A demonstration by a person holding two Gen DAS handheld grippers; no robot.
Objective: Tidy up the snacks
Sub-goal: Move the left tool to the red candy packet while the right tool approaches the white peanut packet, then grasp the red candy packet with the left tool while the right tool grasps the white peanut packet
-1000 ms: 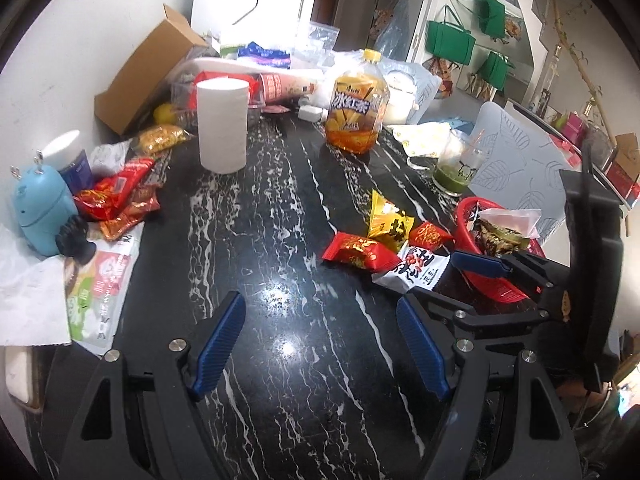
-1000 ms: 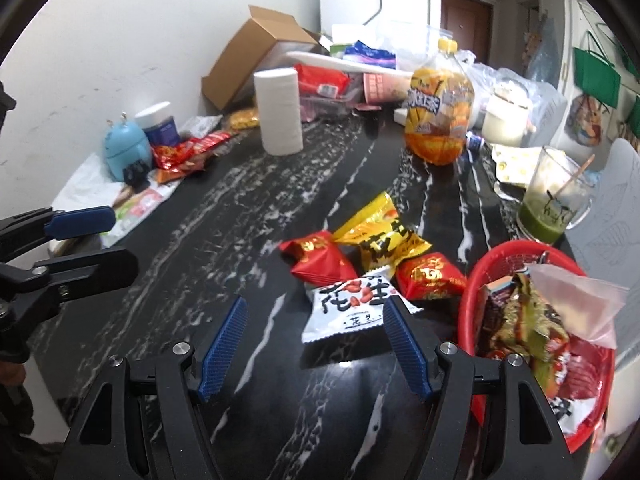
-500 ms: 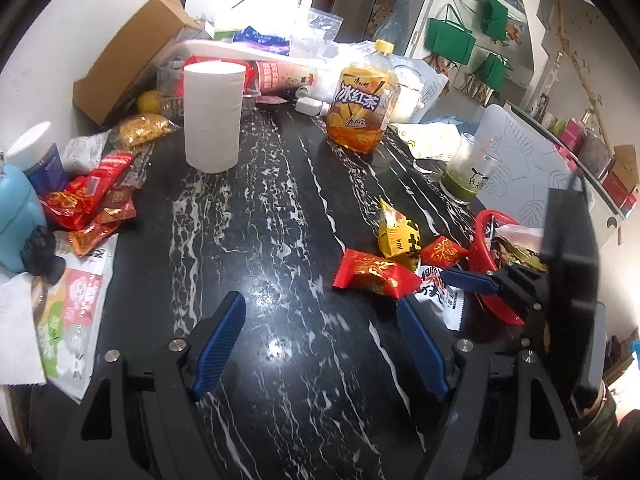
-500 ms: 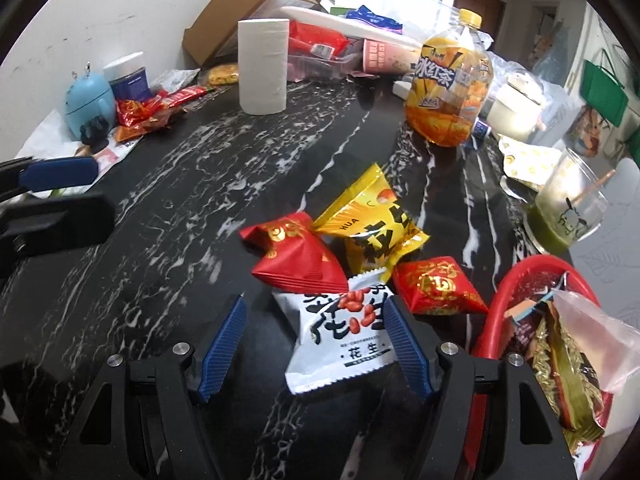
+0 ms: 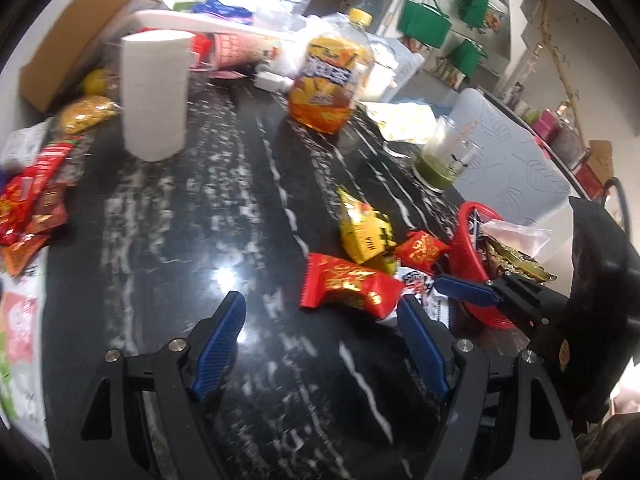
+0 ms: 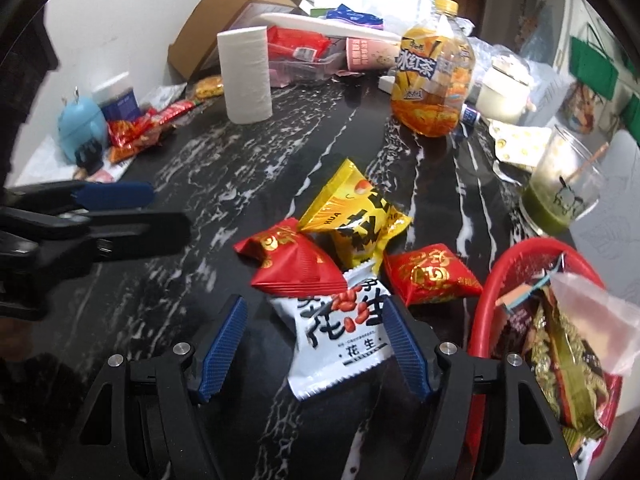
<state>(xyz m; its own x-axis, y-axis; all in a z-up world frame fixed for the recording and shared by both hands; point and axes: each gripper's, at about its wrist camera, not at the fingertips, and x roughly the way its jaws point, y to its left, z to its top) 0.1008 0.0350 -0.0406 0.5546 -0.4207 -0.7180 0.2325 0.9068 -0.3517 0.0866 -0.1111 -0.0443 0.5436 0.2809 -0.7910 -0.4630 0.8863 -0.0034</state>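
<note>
Several snack packets lie together on the black marble table (image 6: pixel 248 184): a white peanut packet (image 6: pixel 340 332), a large red packet (image 6: pixel 292 260), a yellow packet (image 6: pixel 356 216) and a small red packet (image 6: pixel 428 274). A red basket (image 6: pixel 480 312) with snacks stands to their right. My right gripper (image 6: pixel 316 344) is open, its fingers either side of the white packet. My left gripper (image 5: pixel 320 340) is open and empty, just short of the large red packet (image 5: pixel 348 284); it also shows at the left of the right wrist view (image 6: pixel 116 196). The right gripper's fingers (image 5: pixel 464 288) show by the basket (image 5: pixel 464 256).
A paper roll (image 6: pixel 244 76), a tea bottle (image 6: pixel 432 84), a glass of green drink (image 6: pixel 560 188), a cardboard box (image 6: pixel 212 28) and clutter stand at the back. More red snack packets (image 5: pixel 28 196) and a blue figure (image 6: pixel 80 128) lie at the left edge.
Both grippers have moved forward toward the snack pile. The right gripper's fingers now straddle the white packet; the left has come up close to the large red packet.
</note>
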